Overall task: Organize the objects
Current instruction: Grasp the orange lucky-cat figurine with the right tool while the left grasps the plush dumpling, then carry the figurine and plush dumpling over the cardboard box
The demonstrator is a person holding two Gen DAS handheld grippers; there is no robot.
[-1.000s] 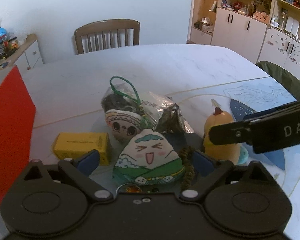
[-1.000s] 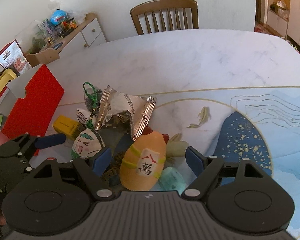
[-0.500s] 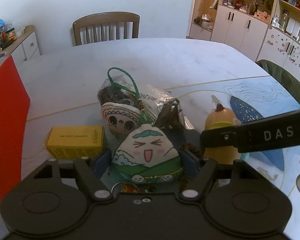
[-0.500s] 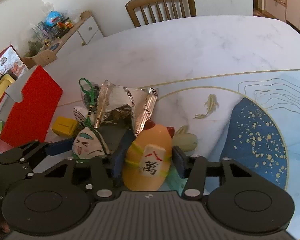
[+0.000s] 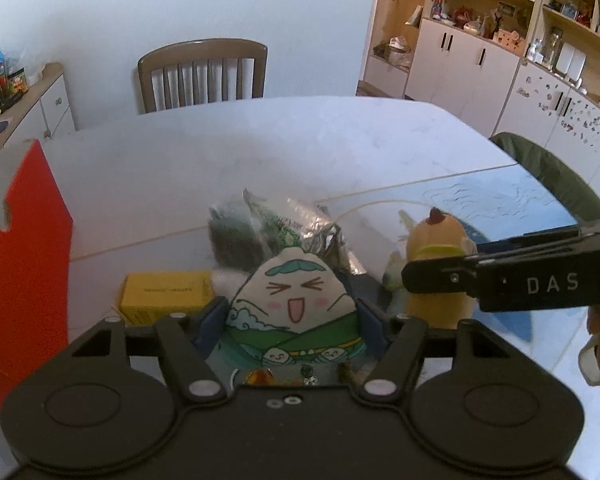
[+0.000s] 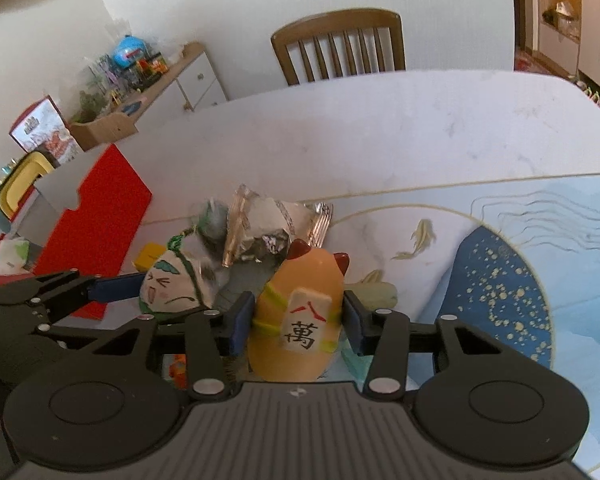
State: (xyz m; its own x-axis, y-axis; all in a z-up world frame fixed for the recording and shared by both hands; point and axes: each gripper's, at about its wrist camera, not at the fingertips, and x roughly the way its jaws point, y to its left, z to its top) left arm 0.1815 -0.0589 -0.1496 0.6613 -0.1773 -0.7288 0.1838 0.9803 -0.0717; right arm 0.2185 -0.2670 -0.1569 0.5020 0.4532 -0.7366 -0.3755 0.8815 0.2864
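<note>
While clamped by the left gripper (image 5: pixel 292 318), green dumpling plush (image 5: pixel 294 304); orange toy (image 6: pixel 300 316) (mahjong label) squeezed in right gripper (image 6: pixel 298 320).

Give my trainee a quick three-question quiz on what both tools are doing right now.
1. True or false: the left tool is shut on the green dumpling plush.
2. What does the right tool grip: A) yellow box, B) orange mahjong plush, C) foil bag?
3. Fill in: the red box stands to the ___ of the pile, seen from either wrist.

Key: 1 true; 2 B, the orange mahjong plush; 3 left.
</note>
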